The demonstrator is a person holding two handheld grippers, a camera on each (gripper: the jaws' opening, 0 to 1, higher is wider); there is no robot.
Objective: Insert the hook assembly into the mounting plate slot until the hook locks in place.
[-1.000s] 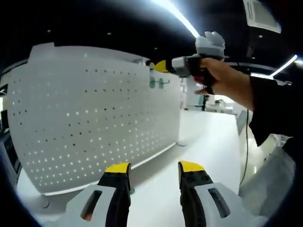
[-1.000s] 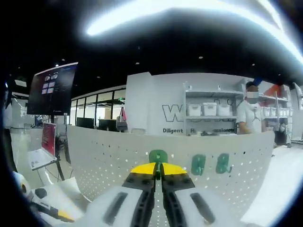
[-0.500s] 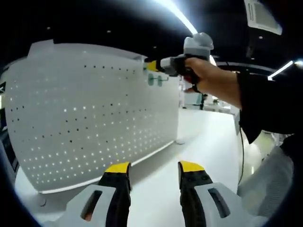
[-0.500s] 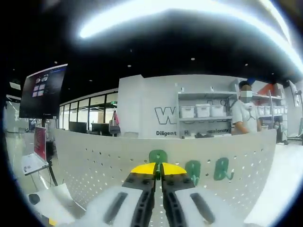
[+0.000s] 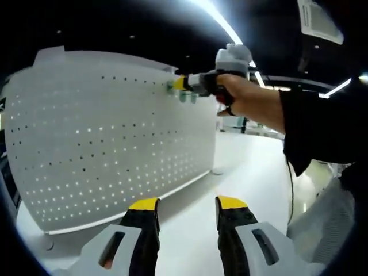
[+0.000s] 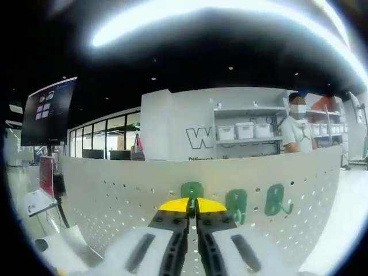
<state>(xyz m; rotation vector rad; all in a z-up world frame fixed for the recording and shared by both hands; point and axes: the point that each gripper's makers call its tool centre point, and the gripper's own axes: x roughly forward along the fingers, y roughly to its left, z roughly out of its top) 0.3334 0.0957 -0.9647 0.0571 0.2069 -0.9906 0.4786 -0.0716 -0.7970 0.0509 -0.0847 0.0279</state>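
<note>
Dark ceiling with long strip lights spans a big open hall; behind the work I see a white wall with shelves (image 6: 247,131) of bins and a person (image 6: 297,127) standing by them, and a screen (image 6: 47,110) off to one side. Nearer, the white tabletop (image 5: 230,190) carries the upright pegboard (image 5: 109,132), a wide, stiff perforated sheet that I judge will not give when pressed.

Two green hooks (image 6: 256,202) already hang on its upper row. My right tongs (image 6: 192,205) are clenched on a third green hook (image 6: 191,189), held at the board's upper row beside those two. It looks like light, rigid plastic, smooth enough to slip, so gripping low on its flat back plate seems best, leaving the top free to seat. My left tongs (image 5: 187,211) hang released, low over the tabletop.
</note>
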